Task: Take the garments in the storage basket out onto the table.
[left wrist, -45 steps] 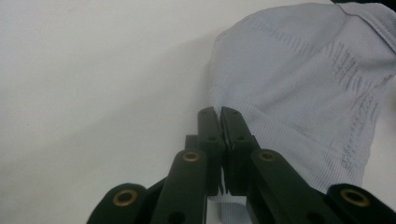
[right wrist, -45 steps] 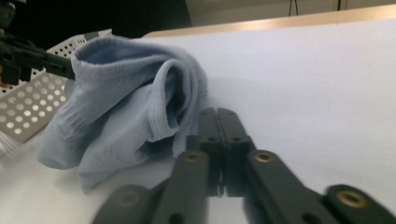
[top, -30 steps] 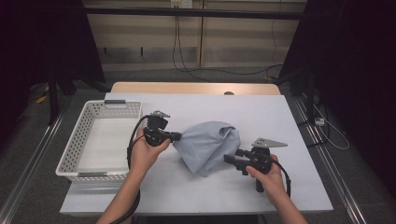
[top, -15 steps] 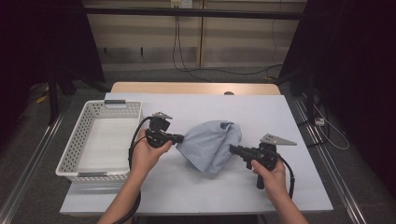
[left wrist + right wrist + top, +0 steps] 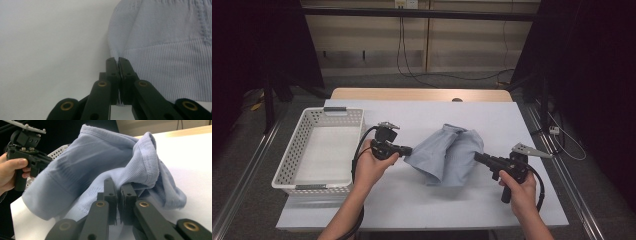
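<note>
Beside garment, white basket overhead.

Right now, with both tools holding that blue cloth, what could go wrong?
The left tool pinches only a thin edge of the cloth, so a firm pull could slip it free.
The right tool has just closed on a bunched fold; it may hold several layers, so the cloth might not spread flat.
The basket sits close beside the left hand, which might bump it.
</note>
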Action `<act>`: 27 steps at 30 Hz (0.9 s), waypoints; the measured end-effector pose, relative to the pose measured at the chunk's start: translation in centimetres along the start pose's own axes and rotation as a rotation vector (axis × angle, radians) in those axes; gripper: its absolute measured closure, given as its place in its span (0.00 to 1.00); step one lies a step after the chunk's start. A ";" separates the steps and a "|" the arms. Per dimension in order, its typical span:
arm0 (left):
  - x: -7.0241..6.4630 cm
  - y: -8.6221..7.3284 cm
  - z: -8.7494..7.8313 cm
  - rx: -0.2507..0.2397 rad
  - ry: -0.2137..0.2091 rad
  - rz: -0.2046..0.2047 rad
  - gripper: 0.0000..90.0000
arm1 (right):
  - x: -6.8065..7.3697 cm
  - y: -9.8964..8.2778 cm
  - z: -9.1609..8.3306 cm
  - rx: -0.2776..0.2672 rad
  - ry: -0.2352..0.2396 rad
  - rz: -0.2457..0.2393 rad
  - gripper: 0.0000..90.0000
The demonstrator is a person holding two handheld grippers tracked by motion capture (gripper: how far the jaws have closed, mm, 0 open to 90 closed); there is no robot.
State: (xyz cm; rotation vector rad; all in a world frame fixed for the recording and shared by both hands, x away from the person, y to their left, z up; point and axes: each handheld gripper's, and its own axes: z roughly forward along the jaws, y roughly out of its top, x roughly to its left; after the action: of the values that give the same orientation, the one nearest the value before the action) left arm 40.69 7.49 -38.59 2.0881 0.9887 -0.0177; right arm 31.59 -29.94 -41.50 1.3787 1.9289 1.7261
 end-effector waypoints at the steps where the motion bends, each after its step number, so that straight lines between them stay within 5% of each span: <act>1: 0.0 0.0 0.0 0.008 0.004 0.006 0.97 | -0.1 0.0 -0.2 -0.002 -0.003 0.004 0.96; 17: 0.7 -1.0 0.0 0.046 0.034 -0.022 0.97 | -0.6 -0.5 -0.1 0.054 -0.044 -0.004 0.96; 20: 0.7 -1.0 -0.1 0.060 0.121 0.006 1.00 | -0.6 -0.4 -0.3 0.050 -0.050 -0.010 0.96; 22: 1.3 -1.1 -0.6 0.046 0.091 -0.026 1.00 | -0.9 -0.3 -0.6 0.042 -0.074 -0.010 0.96; 27: 0.7 -0.5 -0.7 0.005 0.075 -0.001 0.84 | -1.6 -0.6 -0.9 0.044 -0.073 -0.003 0.96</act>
State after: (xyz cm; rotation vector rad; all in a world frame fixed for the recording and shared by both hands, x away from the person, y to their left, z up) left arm 40.59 8.58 -38.66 2.1058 1.0347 0.0582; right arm 31.53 -31.66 -42.37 1.4318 1.9394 1.6181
